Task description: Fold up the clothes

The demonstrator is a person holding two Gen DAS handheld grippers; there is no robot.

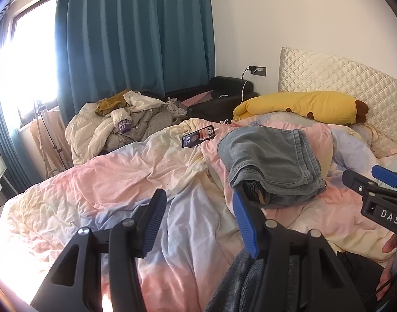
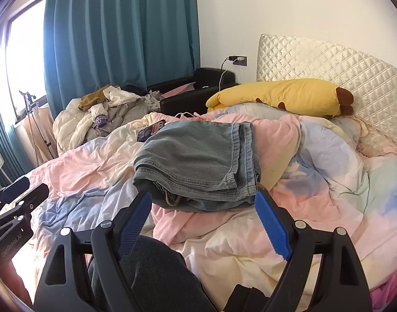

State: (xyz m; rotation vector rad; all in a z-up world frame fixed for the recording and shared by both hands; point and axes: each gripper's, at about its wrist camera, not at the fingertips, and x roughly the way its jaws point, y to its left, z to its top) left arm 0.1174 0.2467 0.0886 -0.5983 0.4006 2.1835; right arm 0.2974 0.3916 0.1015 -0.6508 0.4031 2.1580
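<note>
A folded pair of grey-blue jeans (image 1: pixel 271 161) lies on the pastel duvet (image 1: pixel 120 171); it also shows in the right wrist view (image 2: pixel 198 161) on the duvet (image 2: pixel 315 182). My left gripper (image 1: pixel 198 208) is open and empty, just left of and in front of the jeans. My right gripper (image 2: pixel 203 208) is open and empty, its jaws spread just before the jeans' near edge. It also shows at the right edge of the left wrist view (image 1: pixel 375 187). The left gripper shows at the left edge of the right wrist view (image 2: pixel 19 202).
A phone (image 1: pixel 198 135) on a charging cable lies on the duvet behind the jeans. A heap of unfolded clothes (image 1: pixel 120 122) sits at the far left of the bed. A yellow banana pillow (image 1: pixel 302 106) lies by the quilted headboard (image 1: pixel 341 75). A dark garment (image 2: pixel 151 273) lies below my grippers.
</note>
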